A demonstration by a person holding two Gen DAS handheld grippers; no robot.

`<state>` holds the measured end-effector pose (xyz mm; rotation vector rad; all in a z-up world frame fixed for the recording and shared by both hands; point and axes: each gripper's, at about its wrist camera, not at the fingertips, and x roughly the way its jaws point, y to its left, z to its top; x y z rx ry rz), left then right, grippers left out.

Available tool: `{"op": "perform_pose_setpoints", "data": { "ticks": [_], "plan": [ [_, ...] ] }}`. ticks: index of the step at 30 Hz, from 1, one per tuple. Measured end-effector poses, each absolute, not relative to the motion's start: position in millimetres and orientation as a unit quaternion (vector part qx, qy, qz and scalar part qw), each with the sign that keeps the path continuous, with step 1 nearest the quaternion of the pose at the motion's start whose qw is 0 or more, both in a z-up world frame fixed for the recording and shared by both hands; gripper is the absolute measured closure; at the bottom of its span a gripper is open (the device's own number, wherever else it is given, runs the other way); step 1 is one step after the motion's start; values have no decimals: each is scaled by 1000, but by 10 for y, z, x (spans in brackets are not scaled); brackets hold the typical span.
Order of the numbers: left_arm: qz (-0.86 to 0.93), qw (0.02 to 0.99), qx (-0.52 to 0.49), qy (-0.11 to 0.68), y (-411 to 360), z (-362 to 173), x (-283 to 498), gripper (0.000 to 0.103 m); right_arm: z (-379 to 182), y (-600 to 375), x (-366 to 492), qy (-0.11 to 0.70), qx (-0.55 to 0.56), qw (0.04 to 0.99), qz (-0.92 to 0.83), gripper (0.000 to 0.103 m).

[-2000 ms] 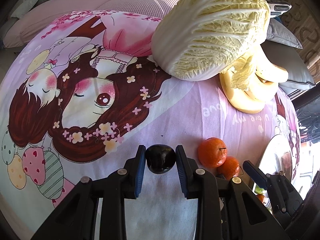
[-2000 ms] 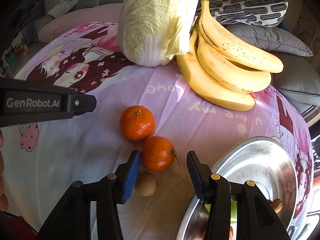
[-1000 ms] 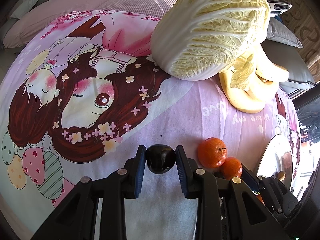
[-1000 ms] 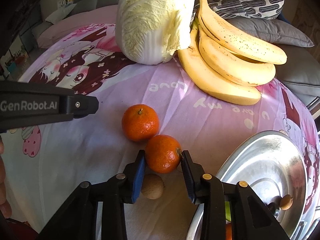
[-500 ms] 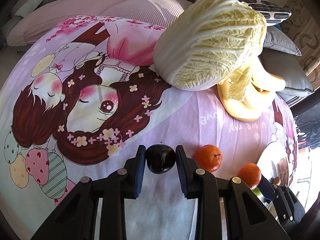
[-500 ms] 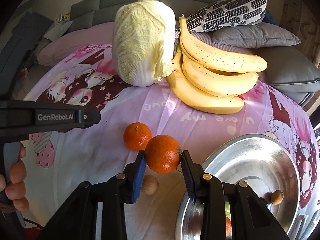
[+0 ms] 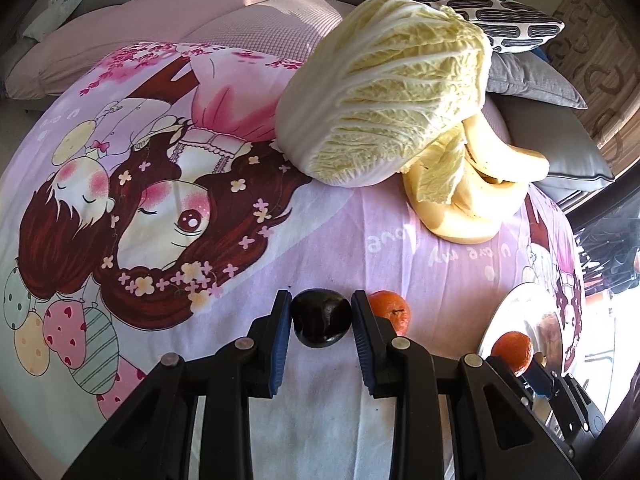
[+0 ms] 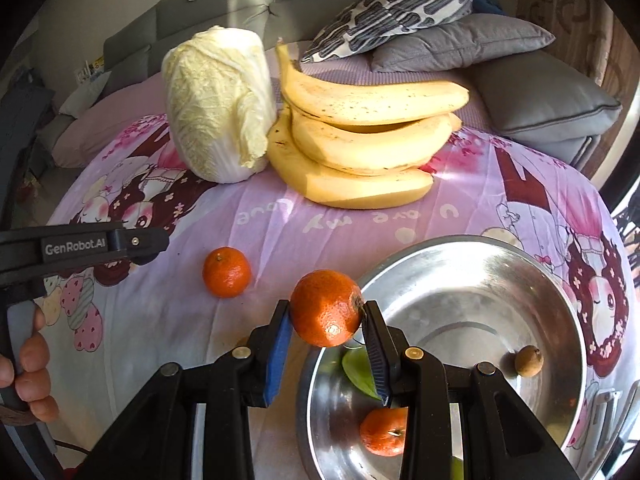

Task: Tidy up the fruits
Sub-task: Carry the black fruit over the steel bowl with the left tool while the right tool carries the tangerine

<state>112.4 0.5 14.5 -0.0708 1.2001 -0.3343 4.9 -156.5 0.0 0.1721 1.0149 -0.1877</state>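
Observation:
My right gripper (image 8: 325, 322) is shut on a tangerine (image 8: 326, 307) and holds it in the air at the near left rim of the steel bowl (image 8: 476, 280). The bowl holds another tangerine (image 8: 382, 432), a small brown fruit (image 8: 529, 360) and a green leaf (image 8: 358, 368). My left gripper (image 7: 320, 318) is shut on a dark plum (image 7: 320, 317) just above the cloth. A loose tangerine (image 8: 226, 271) lies on the cloth, also in the left wrist view (image 7: 390, 312). The held tangerine (image 7: 513, 351) shows there too, before the bowl (image 7: 516, 312).
A napa cabbage (image 8: 218, 104) and a bunch of bananas (image 8: 360, 140) lie at the far side of the pink cartoon cloth (image 7: 160, 200). Grey and patterned pillows (image 8: 500, 52) lie behind them. The person's hand (image 8: 24, 372) holds the left gripper's handle at the left.
My right gripper shut on the tangerine, lifted it off the cloth and carried it right, up to the bowl's rim. The left gripper kept hold of the plum and barely moved.

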Motion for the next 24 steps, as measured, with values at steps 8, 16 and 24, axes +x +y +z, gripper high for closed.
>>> {"op": "perform_pose_setpoints", "data": {
  "ticks": [8, 16, 24],
  "plan": [
    [-181, 813, -9, 553, -243, 204, 1020, 72, 58, -2026, -71, 481, 120, 856, -146, 65],
    [-247, 794, 9, 555, -646, 235, 836, 72, 69, -2387, -192, 479, 155, 844, -187, 65],
    [-295, 787, 49, 539, -1007, 273, 609, 72, 49, -2612, -315, 479, 175, 834, -211, 65]
  ]
}}
